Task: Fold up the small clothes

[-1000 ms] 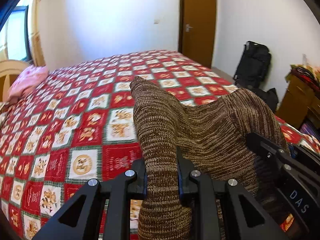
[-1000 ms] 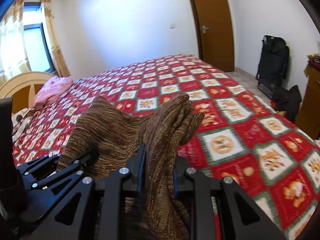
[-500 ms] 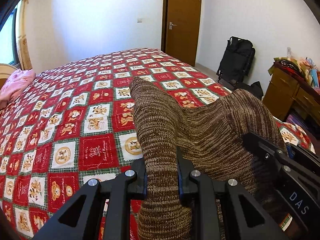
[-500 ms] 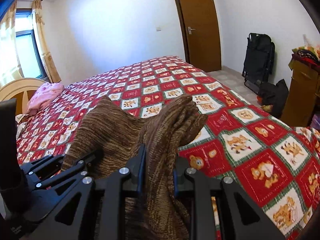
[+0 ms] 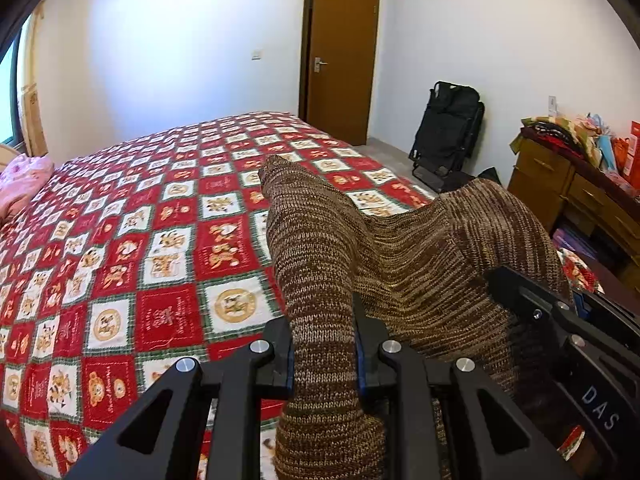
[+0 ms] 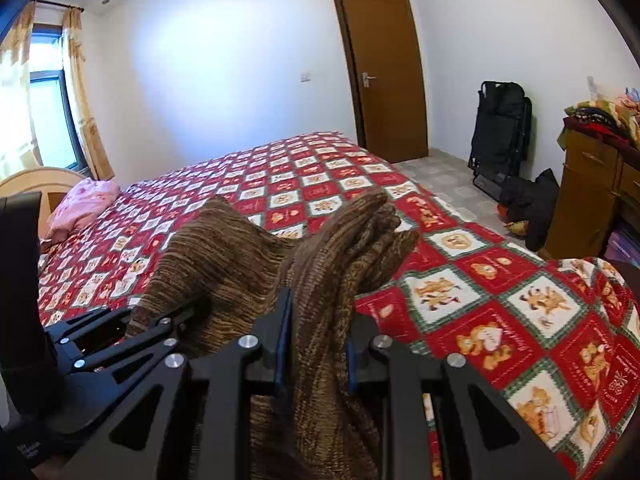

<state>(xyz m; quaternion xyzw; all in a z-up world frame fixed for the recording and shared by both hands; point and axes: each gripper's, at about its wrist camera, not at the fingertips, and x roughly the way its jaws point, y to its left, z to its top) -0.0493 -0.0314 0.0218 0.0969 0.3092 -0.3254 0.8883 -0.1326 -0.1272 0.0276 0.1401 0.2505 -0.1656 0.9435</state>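
- Your left tongs (image 5: pixel 323 344) are clamped on one bunched edge of the brown knit sweater (image 5: pixel 400 264).
- Your right tongs (image 6: pixel 316 344) are clenched on another bunch of the same sweater, just beside the left ones.
- The sweater hangs between the two, held up over the red patchwork bedspread (image 5: pixel 120 264).

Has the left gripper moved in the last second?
Yes. The left gripper, clamped on the brown knit, swung right: the door slid left, the dresser came into view.
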